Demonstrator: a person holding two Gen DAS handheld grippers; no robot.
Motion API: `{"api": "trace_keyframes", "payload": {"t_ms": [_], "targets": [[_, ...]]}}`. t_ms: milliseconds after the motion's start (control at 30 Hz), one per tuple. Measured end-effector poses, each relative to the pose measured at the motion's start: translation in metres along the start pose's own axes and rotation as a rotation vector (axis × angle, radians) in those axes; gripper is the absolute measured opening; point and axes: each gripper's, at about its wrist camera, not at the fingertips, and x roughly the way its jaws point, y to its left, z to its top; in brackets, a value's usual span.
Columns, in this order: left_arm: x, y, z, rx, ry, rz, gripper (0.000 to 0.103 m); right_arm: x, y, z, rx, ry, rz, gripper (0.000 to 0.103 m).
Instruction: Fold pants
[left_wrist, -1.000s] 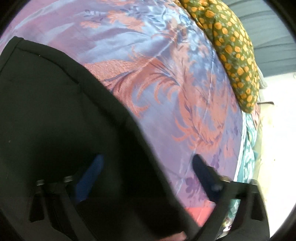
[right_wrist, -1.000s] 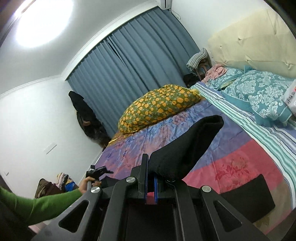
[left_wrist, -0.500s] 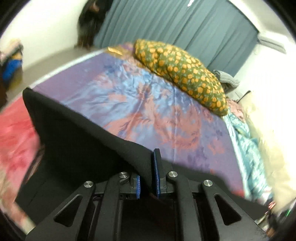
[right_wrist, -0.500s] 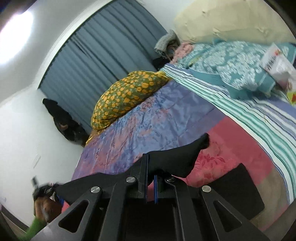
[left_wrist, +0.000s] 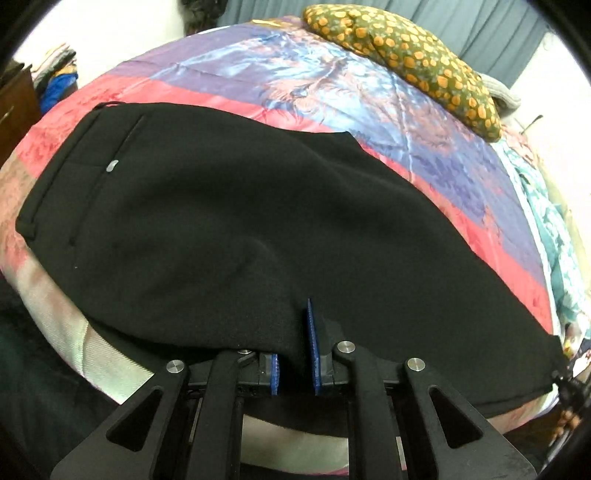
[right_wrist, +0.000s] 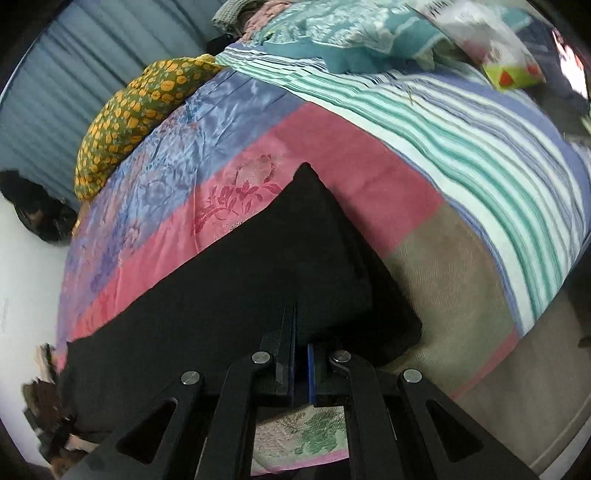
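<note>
So the black pants (left_wrist: 258, 206) are draped across the near part of the bed, on the pink band of the bedspread (left_wrist: 369, 92). In the left wrist view they fill the middle of the frame, waistband with a small pale button toward the upper left, one leg running off to the lower right edge. In the right wrist view the same fabric comes up from the bottom center to a pointed corner mid-frame.

The left gripper (left_wrist: 295, 354) is clamped on a bunched ridge of fabric at the bottom center, with cloth visibly sandwiched between the blue pads. The right gripper (right_wrist: 301, 365) has its fingers squeezed nearly together, and the pants' edge looks pinched right there, though black on black makes it hard to be sure how much cloth is really in the bite.

What I'd worry about: both pinches are thin, so a tug that's out of sync between the two hands could pull the fabric out of one side. The fabric also looks humped in the middle, so laying it down now could trap a crease instead of a flat fold. And the near edge sits close to the bed's edge, so slack could slide off.

Stuff I can't make out: how many layers are stacked, where the second leg is, and the lower left of the right view is just a blur. The spotted pillow (left_wrist: 402, 62) and striped sheet (right_wrist: 461, 147) are well clear.
</note>
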Motion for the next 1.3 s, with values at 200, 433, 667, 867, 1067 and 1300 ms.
{"api": "trace_keyframes", "payload": {"t_ms": [200, 433, 667, 867, 1067, 1300], "targets": [[-0.005, 0.004, -0.016, 0.022, 0.0, 0.006, 0.011, 0.0, 0.0, -0.011, -0.023, 0.034, -0.051, 0.005], [-0.008, 0.006, -0.021, 0.062, 0.004, 0.016, 0.006, 0.003, -0.009, -0.017, 0.01, 0.07, -0.051, 0.005], [-0.006, 0.004, -0.025, 0.085, 0.027, 0.046, 0.004, 0.01, -0.009, -0.018, 0.019, 0.093, -0.063, 0.005], [-0.009, 0.008, -0.029, 0.096, 0.037, 0.051, 0.004, 0.01, -0.011, -0.022, 0.025, 0.094, -0.078, 0.005], [-0.011, 0.011, -0.032, 0.102, 0.07, 0.062, 0.018, 0.01, -0.006, -0.02, -0.009, 0.103, -0.103, 0.01], [-0.072, 0.046, -0.037, 0.07, -0.012, 0.102, 0.055, -0.039, 0.001, -0.037, -0.061, -0.011, -0.201, 0.081]]}}
